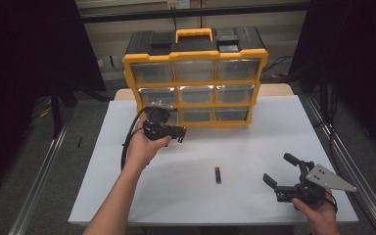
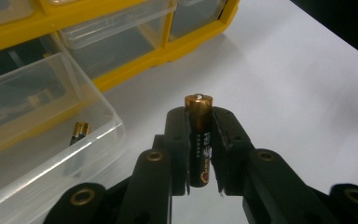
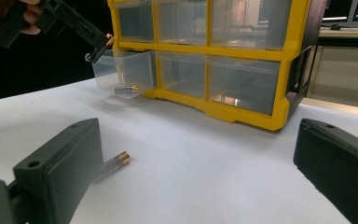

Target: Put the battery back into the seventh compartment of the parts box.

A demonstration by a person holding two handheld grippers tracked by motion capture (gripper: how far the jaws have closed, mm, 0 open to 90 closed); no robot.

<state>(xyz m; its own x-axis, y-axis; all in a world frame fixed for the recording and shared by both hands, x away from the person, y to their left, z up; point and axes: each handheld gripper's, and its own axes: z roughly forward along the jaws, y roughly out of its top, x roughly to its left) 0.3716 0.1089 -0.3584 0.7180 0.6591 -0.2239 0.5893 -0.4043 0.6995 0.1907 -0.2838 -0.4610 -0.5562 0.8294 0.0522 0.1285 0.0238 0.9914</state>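
My left gripper [image 2: 199,154] has its jaws pinched on a battery [image 2: 199,140], gripping it round the middle so the brass-coloured tip stands clear above the pads. In the high view that gripper [image 1: 169,131] sits at about ten o'clock from the table's centre, just in front of the bottom-left drawer [image 2: 42,130] of the yellow organizer [image 1: 196,78]. The drawer is pulled out, and one battery [image 2: 79,131] already lies in it.

My right gripper [image 1: 286,176] rests at about four o'clock with its jaws spread wide and nothing between them. A third battery [image 1: 218,175] lies loose on the white table [image 1: 254,147], near six o'clock, just to the left of it.

I judge the step in hand to be dropping the held battery into the open drawer. To do it well, I'd carry it over the clear front wall until it hangs above the drawer floor, lower it close, tilt it flat, then ease the jaws apart. Letting go too high could make it bounce or roll out.
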